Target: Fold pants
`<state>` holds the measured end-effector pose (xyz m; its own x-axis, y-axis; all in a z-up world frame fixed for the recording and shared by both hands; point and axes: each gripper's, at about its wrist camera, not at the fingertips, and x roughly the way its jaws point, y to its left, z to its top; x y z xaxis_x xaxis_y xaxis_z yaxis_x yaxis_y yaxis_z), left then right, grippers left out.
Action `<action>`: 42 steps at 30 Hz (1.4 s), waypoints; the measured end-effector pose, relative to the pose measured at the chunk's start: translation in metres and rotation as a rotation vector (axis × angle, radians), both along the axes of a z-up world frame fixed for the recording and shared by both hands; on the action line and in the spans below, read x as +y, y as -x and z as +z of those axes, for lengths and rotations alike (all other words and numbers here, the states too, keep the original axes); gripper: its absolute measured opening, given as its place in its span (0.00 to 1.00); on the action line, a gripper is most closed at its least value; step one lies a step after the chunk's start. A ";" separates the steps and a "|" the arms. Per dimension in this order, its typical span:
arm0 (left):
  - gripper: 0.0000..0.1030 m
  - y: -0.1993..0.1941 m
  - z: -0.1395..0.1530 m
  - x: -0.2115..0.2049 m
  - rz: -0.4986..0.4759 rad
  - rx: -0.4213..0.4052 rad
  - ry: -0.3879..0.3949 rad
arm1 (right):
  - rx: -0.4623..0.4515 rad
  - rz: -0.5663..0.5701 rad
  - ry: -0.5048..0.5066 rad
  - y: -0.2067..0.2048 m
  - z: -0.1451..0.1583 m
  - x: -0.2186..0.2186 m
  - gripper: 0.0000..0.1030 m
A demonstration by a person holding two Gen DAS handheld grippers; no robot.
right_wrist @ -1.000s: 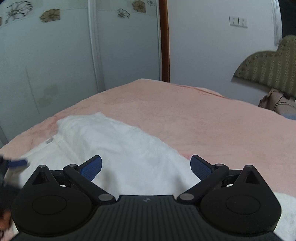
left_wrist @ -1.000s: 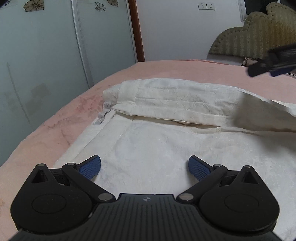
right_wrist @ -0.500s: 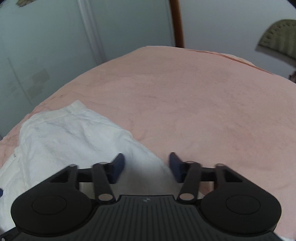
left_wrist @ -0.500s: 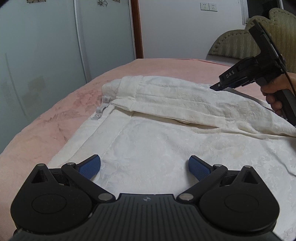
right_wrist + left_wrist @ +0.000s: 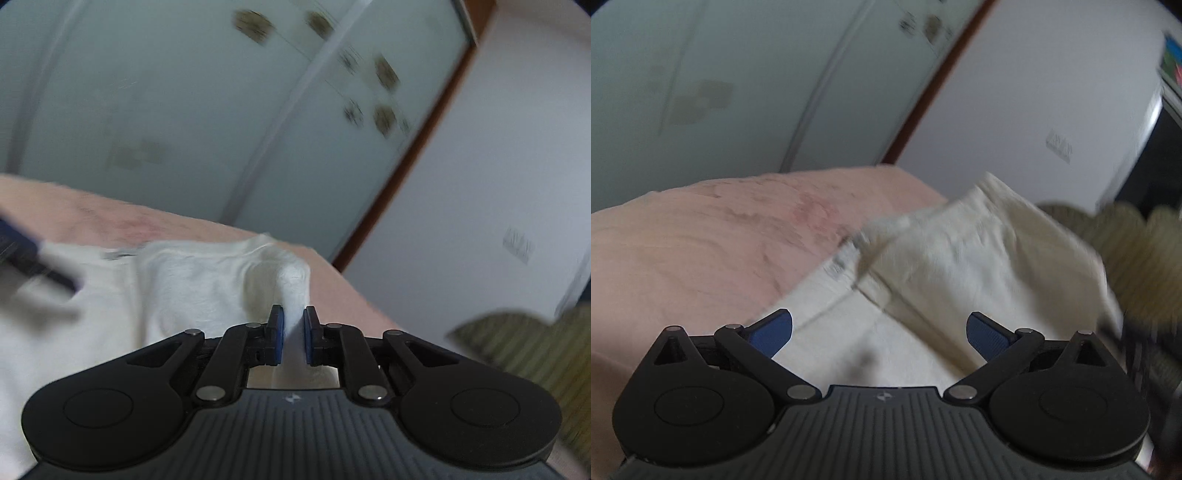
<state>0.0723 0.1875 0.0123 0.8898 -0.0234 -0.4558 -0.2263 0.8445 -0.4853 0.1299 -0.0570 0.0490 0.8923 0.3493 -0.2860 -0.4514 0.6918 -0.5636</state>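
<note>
The cream-white pants (image 5: 923, 295) lie on the pink bed, with one part raised off the bed at the right of the left wrist view. My left gripper (image 5: 879, 328) is open and empty, low over the pants near their left edge. My right gripper (image 5: 293, 328) is shut on a fold of the pants (image 5: 207, 280) and holds it lifted. The left gripper shows as a dark blur at the left edge of the right wrist view (image 5: 29, 258). Both views are tilted and blurred by motion.
The pink bedspread (image 5: 701, 251) runs left and behind the pants. Frosted sliding wardrobe doors (image 5: 184, 92) and a brown door frame (image 5: 406, 155) stand beyond the bed. The olive padded headboard (image 5: 1137, 251) is at the right.
My right gripper has shut on the pants' edge and lifted it. Both cameras have tilted and swung. My left gripper stays open and has shifted toward the pants' left edge.
</note>
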 end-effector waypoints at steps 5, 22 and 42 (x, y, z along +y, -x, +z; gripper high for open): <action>0.98 0.030 -0.001 0.023 0.063 -0.018 0.141 | 0.071 0.088 0.156 0.074 -0.048 0.024 0.11; 0.99 0.048 0.000 0.028 0.033 -0.060 0.243 | 0.096 0.093 0.194 0.070 -0.074 0.062 0.36; 0.18 0.013 -0.017 0.006 0.026 0.162 -0.285 | 0.242 0.103 0.157 0.115 -0.077 0.098 0.11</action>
<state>0.0593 0.1938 -0.0044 0.8036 0.1474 -0.5766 -0.3047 0.9341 -0.1860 0.0144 0.0405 -0.0281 0.7539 0.3691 -0.5435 -0.6488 0.5483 -0.5276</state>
